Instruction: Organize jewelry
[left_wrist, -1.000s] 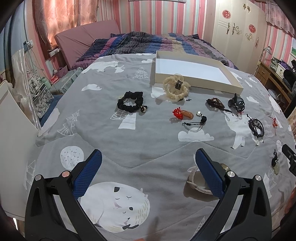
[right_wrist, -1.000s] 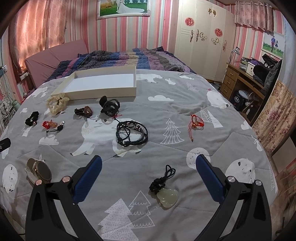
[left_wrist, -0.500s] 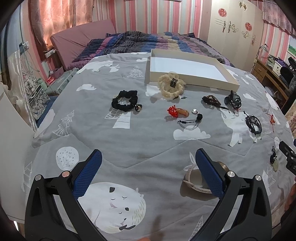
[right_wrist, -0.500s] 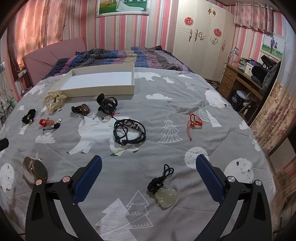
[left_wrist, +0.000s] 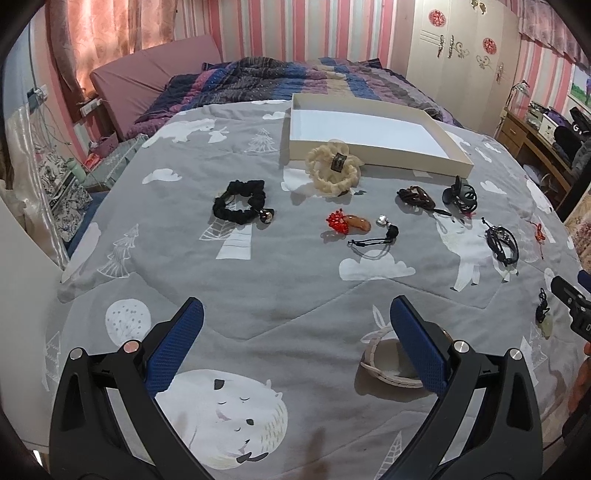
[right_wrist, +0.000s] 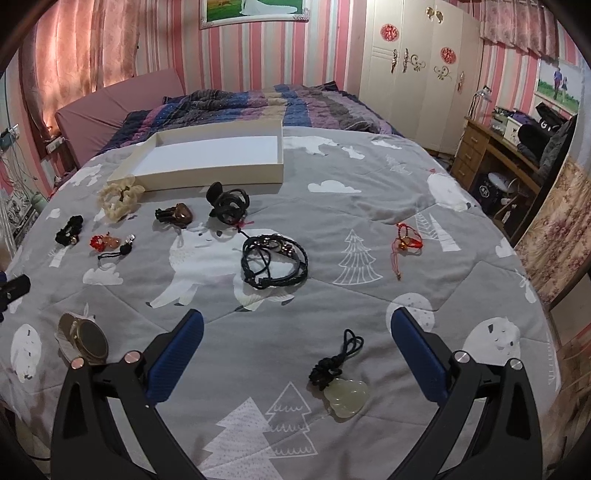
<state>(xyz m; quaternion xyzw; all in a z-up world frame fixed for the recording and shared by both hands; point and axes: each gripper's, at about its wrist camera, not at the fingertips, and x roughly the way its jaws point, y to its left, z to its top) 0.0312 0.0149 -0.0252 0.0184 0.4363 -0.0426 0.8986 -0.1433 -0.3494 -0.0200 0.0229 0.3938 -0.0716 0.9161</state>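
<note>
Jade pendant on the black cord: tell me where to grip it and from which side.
Grip the knotted black cord just above the jade pendant, coming straight down with the right gripper. The stone lies flat on the bedspread, giving the jaws little edge; the knot bunches up.

Wristwatch (left_wrist: 388, 363) half hidden behind the left gripper's right fingers (left_wrist: 419, 349).
</note>
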